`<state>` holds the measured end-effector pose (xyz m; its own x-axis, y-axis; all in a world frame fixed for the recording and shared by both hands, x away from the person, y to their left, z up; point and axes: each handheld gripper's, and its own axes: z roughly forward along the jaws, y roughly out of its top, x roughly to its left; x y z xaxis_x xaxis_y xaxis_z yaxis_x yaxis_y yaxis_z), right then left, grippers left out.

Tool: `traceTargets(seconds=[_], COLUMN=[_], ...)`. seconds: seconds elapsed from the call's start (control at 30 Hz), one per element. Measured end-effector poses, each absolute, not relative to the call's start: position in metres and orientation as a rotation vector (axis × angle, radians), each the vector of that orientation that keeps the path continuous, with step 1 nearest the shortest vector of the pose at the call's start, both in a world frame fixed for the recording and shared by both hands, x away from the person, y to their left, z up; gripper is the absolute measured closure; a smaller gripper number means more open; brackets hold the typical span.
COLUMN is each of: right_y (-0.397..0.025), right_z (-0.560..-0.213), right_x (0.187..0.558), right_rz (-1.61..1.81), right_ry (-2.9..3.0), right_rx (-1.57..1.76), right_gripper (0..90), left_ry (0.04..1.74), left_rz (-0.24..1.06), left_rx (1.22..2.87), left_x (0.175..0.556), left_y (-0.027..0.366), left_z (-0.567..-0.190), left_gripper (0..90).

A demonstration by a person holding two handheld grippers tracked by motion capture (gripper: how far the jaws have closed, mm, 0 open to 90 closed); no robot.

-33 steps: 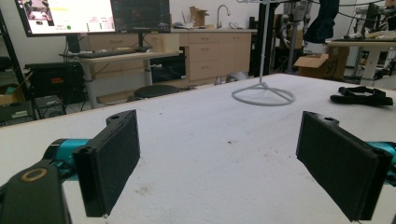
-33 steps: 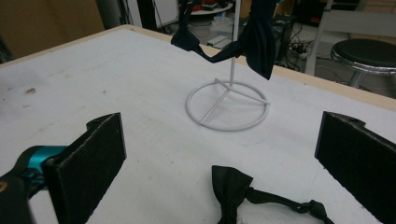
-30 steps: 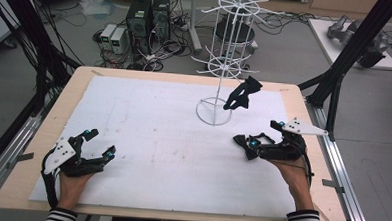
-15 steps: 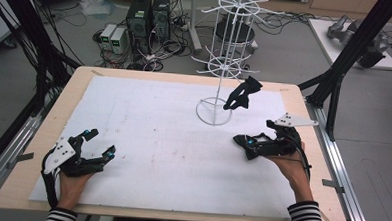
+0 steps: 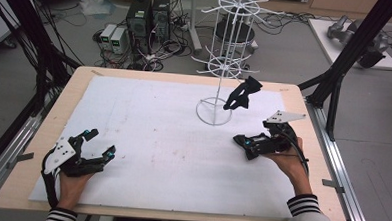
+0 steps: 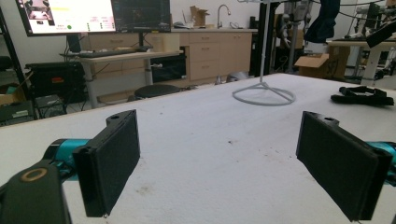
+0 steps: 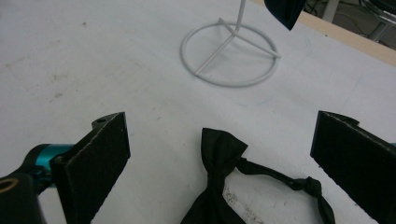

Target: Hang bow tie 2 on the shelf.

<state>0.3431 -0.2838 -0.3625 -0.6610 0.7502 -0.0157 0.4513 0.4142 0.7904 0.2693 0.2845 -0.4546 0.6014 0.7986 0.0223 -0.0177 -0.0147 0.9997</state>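
While our left gripper (image 5: 100, 142) gapes wide at lower left, our right gripper (image 7: 219, 154) spreads wide around a black bow tie (image 7: 224, 186).

I am holding my left hand-held gripper (image 5: 96, 145) at the near left of the table (image 5: 43, 134), its jaws wide apart over bare sheet. My right hand-held gripper (image 5: 246, 142) is sitting at the near right, jaws spread to either side of a bow tie (image 7: 219, 186) lying on the table. Behind it the wire stand (image 5: 214, 111) is standing, with another bow tie (image 5: 242, 92) hanging on its right.
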Motion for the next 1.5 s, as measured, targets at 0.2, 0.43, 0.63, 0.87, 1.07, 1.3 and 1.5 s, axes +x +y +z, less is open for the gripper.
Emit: traceTargets(seconds=[0.2,0.43,0.63,0.87,1.07,1.3,1.5], right_y=[-0.284,-0.28,-0.275,-0.274,-0.272,-0.267,-0.263], right_z=[-0.367,-0.374,-0.378,-0.383,-0.388,-0.392,-0.397], right_x=[0.349,0.355,0.358,0.361,0.364,0.367,0.368], right_rz=[1.058,0.981,0.904,0.835,0.751,0.692,0.62], right_ry=[2.346,2.415,2.481,2.52,2.563,2.611,2.643], right_rx=[1.037,1.04,1.025,1.039,1.037,1.04,1.044], right_gripper=[5.0,6.8,14.4,17.4,19.7,24.9,33.3], left_ry=[0.705,0.704,0.705,0.702,0.702,0.702,0.704], left_rz=[0.74,0.74,0.741,0.741,0.741,0.74,0.74], left_rx=[1.451,1.452,1.452,1.453,1.454,1.453,1.452], left_x=[0.269,0.269,0.269,0.269,0.269,0.269,0.269], left_y=[0.284,0.284,0.284,0.284,0.284,0.284,0.284], left_z=[-0.455,-0.455,-0.455,-0.455,-0.455,-0.455,-0.455], left_gripper=[13.9,13.9,13.9,13.9,13.9,13.9,13.9])
